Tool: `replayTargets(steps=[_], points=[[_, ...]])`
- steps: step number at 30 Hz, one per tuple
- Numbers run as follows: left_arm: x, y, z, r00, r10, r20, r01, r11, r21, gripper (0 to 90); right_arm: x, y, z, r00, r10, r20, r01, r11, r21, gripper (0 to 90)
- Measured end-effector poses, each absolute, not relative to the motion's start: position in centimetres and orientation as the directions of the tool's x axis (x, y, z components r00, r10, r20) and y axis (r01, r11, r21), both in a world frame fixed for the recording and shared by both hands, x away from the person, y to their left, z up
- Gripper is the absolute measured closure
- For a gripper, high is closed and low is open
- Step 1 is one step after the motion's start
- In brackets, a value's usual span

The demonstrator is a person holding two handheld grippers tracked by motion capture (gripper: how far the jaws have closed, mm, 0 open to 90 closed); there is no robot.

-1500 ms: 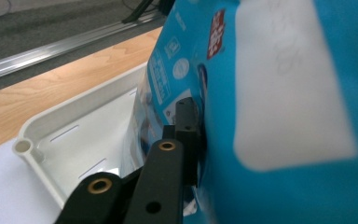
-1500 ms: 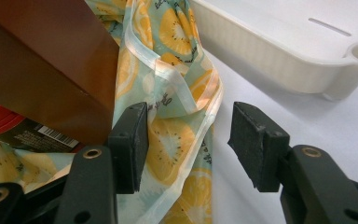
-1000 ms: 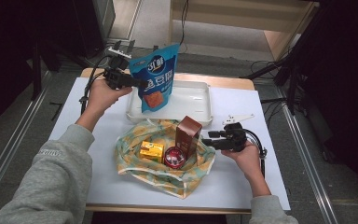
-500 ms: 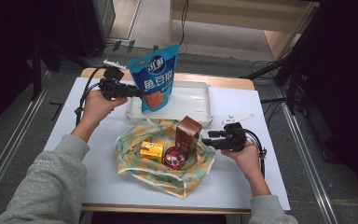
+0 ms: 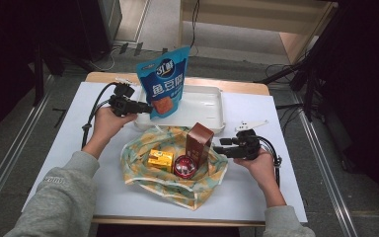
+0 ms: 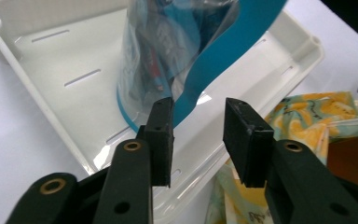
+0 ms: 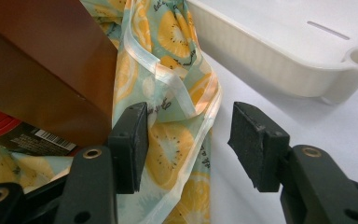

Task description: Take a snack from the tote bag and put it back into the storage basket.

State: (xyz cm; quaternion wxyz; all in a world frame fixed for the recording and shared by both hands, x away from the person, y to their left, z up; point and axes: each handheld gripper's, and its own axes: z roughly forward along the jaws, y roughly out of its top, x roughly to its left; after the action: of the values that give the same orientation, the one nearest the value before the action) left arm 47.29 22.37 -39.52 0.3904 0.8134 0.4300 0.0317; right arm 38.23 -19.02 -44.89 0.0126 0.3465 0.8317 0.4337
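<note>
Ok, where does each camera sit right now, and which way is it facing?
High view: above the person's side, looking forward and down at the table; both forearms, left gripper and right gripper show.
Left gripper view: rides that gripper, faces the blue pouch in the white tray.
Right gripper view: between its jaws, faces the fruit-print bag beside the brown box.
Shared: tray and bag appear in all three.

You have one blue snack pouch [image 5: 162, 85] standing in one white tray [image 5: 208, 109]. Just in front of the tray lies one fruit-print bag [image 5: 172, 178], and on it you have three items: one brown box [image 5: 199, 143], one yellow box [image 5: 160, 160] and one red round tin [image 5: 184, 166].
</note>
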Motion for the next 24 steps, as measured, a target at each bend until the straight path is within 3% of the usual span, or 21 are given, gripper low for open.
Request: replayTargets(steps=[10, 24], points=[[47.8, 22.1, -40.4, 0.614, 0.736, -0.287, 0.686, -0.317, 0.655, 84.8, 38.2, -19.0, -44.9, -0.760, 0.587, 0.278, 0.565, 0.385, 0.730, 48.3], [49.0, 21.6, -40.3, 0.600, 0.748, -0.284, 0.692, -0.308, 0.653, 90.0, 38.3, -19.0, -44.8, -0.762, 0.586, 0.275, 0.561, 0.385, 0.733, 48.4]])
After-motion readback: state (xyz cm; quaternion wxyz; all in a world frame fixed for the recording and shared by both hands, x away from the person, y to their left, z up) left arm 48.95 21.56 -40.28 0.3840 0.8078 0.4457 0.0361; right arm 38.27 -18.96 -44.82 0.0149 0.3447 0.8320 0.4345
